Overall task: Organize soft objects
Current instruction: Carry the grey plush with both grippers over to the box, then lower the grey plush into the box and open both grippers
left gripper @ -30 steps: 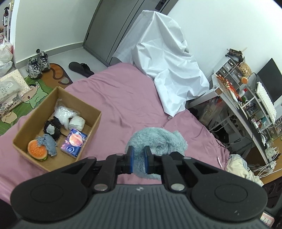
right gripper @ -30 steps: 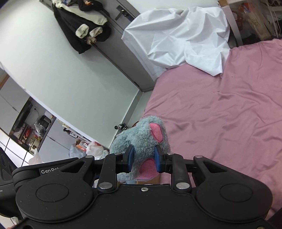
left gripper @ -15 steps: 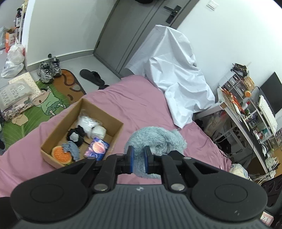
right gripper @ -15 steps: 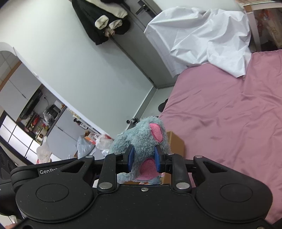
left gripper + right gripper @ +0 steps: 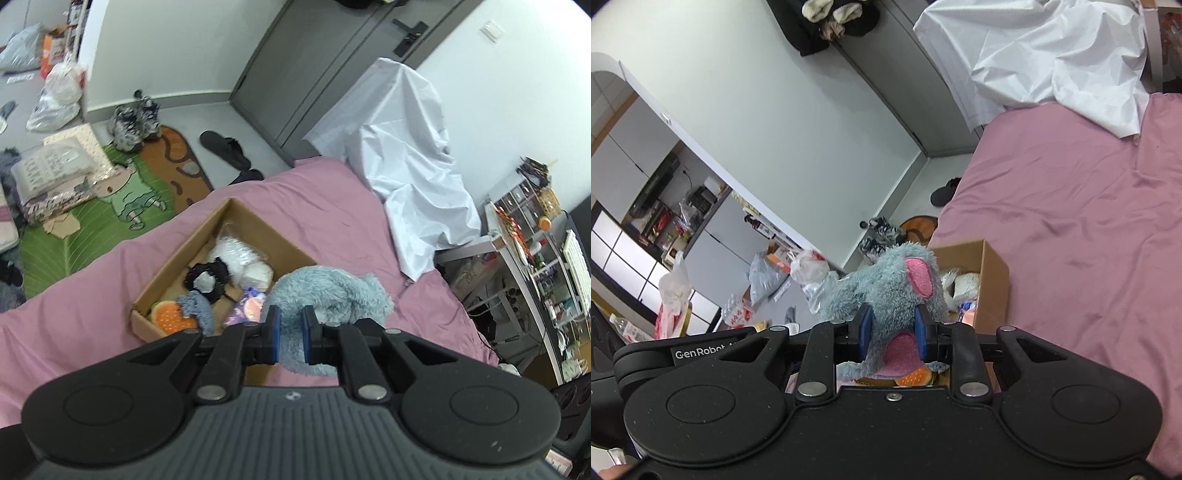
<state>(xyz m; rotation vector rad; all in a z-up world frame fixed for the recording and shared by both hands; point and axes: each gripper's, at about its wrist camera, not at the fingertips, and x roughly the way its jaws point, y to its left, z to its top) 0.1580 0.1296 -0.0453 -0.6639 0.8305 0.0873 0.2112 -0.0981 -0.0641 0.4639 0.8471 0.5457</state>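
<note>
Cardboard box (image 5: 173, 266) on pink bed (image 5: 332, 206) holding burger plush (image 5: 170, 317), black scrunchie (image 5: 207, 278), white bundles, both hand-held grippers, left (image 5: 290, 334) and right (image 5: 892, 328), clamped on grey plush toy (image 5: 328, 295) above it

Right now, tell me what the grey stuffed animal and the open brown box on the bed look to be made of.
Grey stuffed animal with pink ears: shaggy synthetic plush by the look, matte; its fuzzy pile bunches where both tools pinch it.
Open brown box: plain cardboard, probably corrugated; matte tan walls with straight cut edges, unprinted.
Pink bed cover: thin woven fabric with a slight sheen, creased in soft folds; the fibre cannot be told.
</note>
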